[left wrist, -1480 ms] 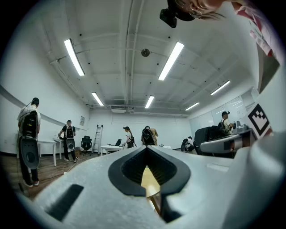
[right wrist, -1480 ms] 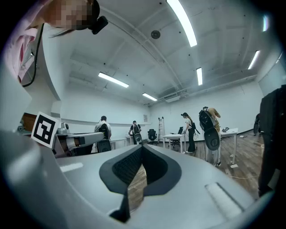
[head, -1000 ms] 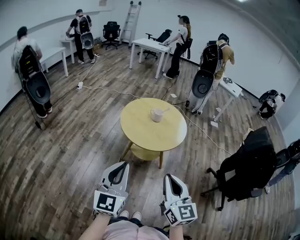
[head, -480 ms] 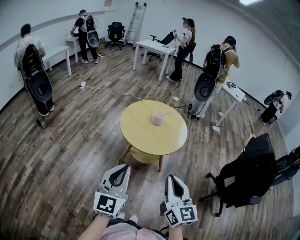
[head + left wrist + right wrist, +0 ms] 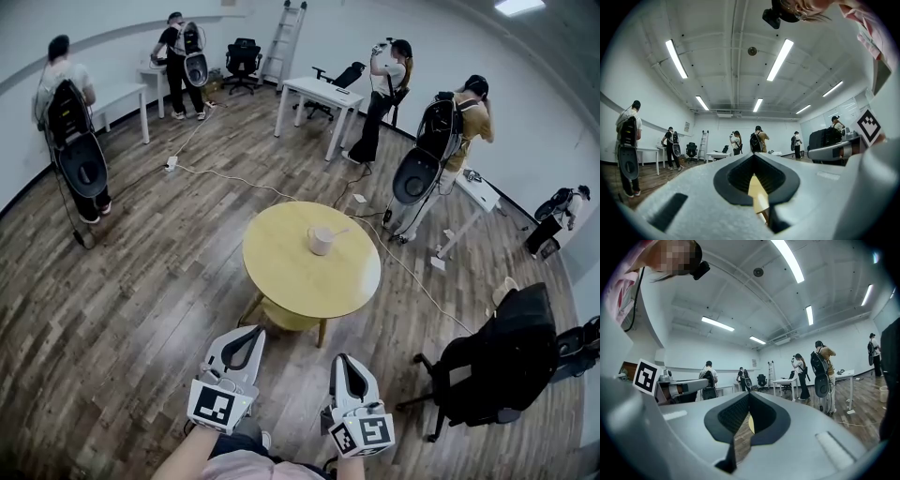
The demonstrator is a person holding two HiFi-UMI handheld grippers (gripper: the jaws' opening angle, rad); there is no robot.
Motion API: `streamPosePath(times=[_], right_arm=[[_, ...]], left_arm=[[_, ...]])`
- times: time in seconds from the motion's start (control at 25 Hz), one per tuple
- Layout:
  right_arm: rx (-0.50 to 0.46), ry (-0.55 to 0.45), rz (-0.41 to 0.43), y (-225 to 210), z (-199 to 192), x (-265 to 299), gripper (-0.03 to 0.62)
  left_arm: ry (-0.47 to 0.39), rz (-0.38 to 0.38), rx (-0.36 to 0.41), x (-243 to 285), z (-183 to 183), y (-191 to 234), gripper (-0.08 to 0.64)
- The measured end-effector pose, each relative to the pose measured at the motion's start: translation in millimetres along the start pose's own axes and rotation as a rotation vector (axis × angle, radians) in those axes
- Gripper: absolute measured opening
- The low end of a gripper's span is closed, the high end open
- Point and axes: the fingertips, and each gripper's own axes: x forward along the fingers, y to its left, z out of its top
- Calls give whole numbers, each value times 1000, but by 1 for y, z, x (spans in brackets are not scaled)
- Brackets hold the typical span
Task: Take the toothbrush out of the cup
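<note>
Long ceiling light strips [image 5: 778,60] light the room brightly and evenly. In both gripper views they burn out to flat white bars with a faint halo. The white walls and ceiling spread the light, so shadows are soft: only a weak dark patch lies under the round table [image 5: 291,277], and the wood floor [image 5: 141,300] shows a mild sheen. All three pictures bow strongly toward the edges, and the gripper views end in a black round border. The near shells of the left gripper [image 5: 753,155] and right gripper [image 5: 749,393] are soft and out of focus, with their hollows in shade, while the far room is sharp.
</note>
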Motion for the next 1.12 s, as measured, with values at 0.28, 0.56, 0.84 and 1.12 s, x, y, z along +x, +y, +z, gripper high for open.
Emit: streamPosePath(times=[0.28, 0.56, 0.84, 1.12], right_arm=[[3, 4, -35, -11, 4, 52, 6], [24, 6, -68, -29, 0, 90, 6], [36, 25, -65, -76, -5, 127, 6], [48, 54, -3, -126, -8, 168, 6]], left_arm=[[-10, -37, -2, 45, -2, 37, -3], [14, -52, -17, 83, -15, 63, -3], [45, -47, -40, 135, -42, 65, -3], [38, 12, -31, 197, -54, 71, -3]])
